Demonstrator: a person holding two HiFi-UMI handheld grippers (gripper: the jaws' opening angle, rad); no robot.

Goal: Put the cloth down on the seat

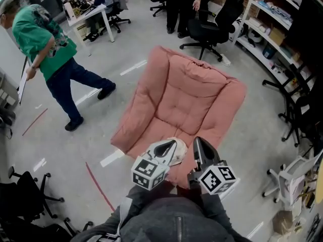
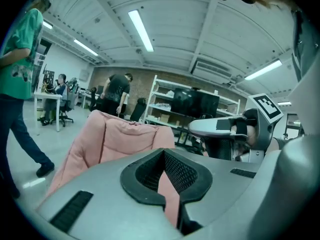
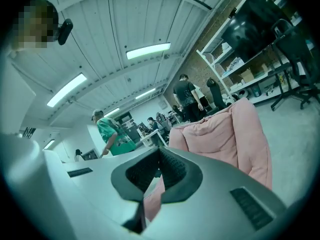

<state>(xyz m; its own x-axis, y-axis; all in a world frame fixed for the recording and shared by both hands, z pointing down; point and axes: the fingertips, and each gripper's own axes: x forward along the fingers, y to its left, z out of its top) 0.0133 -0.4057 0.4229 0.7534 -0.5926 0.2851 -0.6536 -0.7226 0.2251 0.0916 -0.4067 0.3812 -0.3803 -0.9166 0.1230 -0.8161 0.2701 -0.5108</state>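
The left gripper (image 2: 162, 157) and right gripper (image 3: 159, 157) are both clamped on the pink cloth (image 2: 170, 196), holding its near edge up in front of the pink padded seat (image 1: 187, 96). The pinches look thin. If one slips, or one side lets go first, the cloth could land bunched or slide off the front.

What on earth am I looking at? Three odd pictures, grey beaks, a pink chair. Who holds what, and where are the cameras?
No robot: a person holds a two-jaw clamp in each hand. The head view looks down from their head at a pink armchair on an office floor. The other two views come from cameras riding on the left gripper and the right gripper. Each is shut on a pink cloth, held at the chair's near edge.
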